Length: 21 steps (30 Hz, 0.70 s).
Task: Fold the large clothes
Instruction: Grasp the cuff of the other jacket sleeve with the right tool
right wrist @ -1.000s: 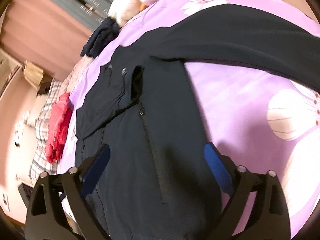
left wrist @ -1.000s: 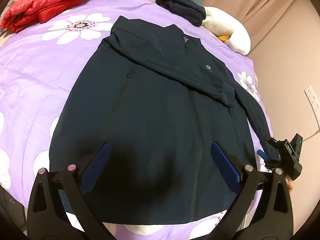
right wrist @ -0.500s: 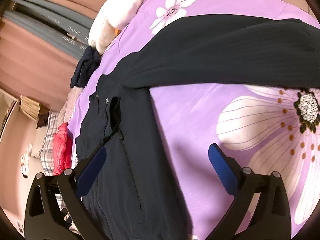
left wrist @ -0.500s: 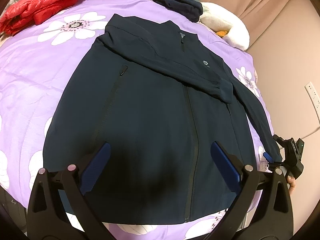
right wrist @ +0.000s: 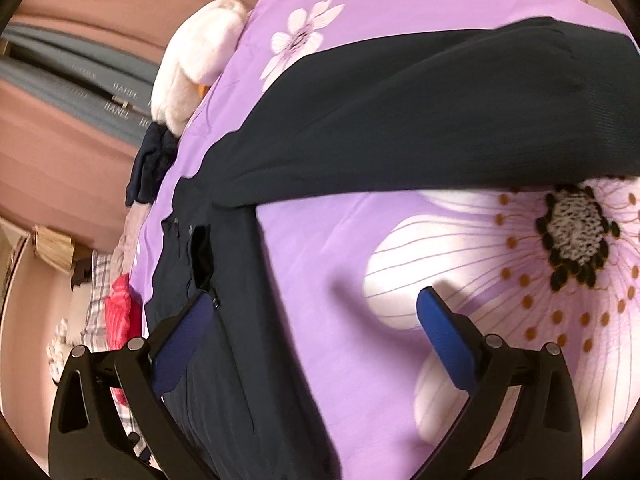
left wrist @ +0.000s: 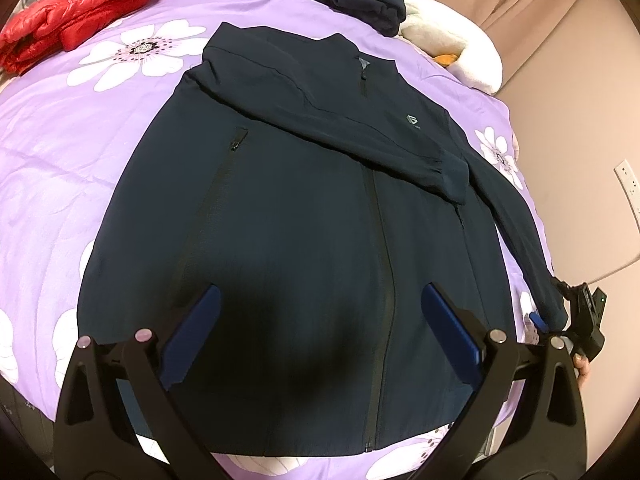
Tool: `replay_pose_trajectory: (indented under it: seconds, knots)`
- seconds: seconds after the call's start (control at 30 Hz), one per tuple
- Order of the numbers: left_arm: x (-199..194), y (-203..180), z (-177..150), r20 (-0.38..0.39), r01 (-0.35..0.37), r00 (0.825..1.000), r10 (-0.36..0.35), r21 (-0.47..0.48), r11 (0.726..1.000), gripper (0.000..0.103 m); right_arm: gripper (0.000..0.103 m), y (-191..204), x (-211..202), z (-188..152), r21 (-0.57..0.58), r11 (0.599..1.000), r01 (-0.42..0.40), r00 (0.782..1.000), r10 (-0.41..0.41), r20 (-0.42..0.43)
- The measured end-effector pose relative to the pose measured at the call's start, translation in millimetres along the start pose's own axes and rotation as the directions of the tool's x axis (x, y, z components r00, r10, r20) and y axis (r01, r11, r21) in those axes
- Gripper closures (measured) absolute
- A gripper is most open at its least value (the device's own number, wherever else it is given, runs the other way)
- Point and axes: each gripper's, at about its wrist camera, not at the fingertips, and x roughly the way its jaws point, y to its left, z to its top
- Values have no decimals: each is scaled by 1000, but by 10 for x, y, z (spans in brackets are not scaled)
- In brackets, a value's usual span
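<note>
A dark navy zip jacket (left wrist: 304,216) lies flat, front up, on a purple flowered bedspread (left wrist: 60,152). One sleeve is folded across its chest; the other sleeve (left wrist: 516,220) stretches out toward the bed's right edge. My left gripper (left wrist: 320,300) is open and empty, hovering above the jacket's lower front. My right gripper (right wrist: 316,300) is open and empty, low over the bedspread just beside the jacket's side edge, with the outstretched sleeve (right wrist: 420,120) lying across ahead of it. The right gripper also shows in the left wrist view (left wrist: 576,316) by the sleeve's cuff.
A red puffer jacket (left wrist: 80,20) and a folded dark garment (left wrist: 356,0) lie at the far end of the bed. A white plush toy (left wrist: 456,48) sits at the far right corner. A wall (left wrist: 592,128) runs close along the bed's right side.
The right gripper has moved down and outward, from over the jacket's side to low over the bedspread near the outstretched sleeve. The left gripper has drifted back slightly. Both stay open.
</note>
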Motion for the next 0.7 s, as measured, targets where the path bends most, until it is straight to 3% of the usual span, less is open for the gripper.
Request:
replay_pose_trajectory:
  seconds: [0.2,0.4,0.6,0.7]
  knots:
    - [68,-51,42,-14,-8,1000,8,1,1000,2,1,-184,38,84,45,999,-14,1000,14,19]
    - [119,-128,62,-26,-26,999,26,15,1000,2,1,-291,115,342,110,992,-64,991,51,123]
    - [130,-168,70,-23,-44,999,44,16,999,2,1,-556,61,532,324,935,-142,937,22,348]
    - [132,-174,60,-23,-47,999,48,19,999,2,9,-589,67,558,399,907,-136,914,-41,404]
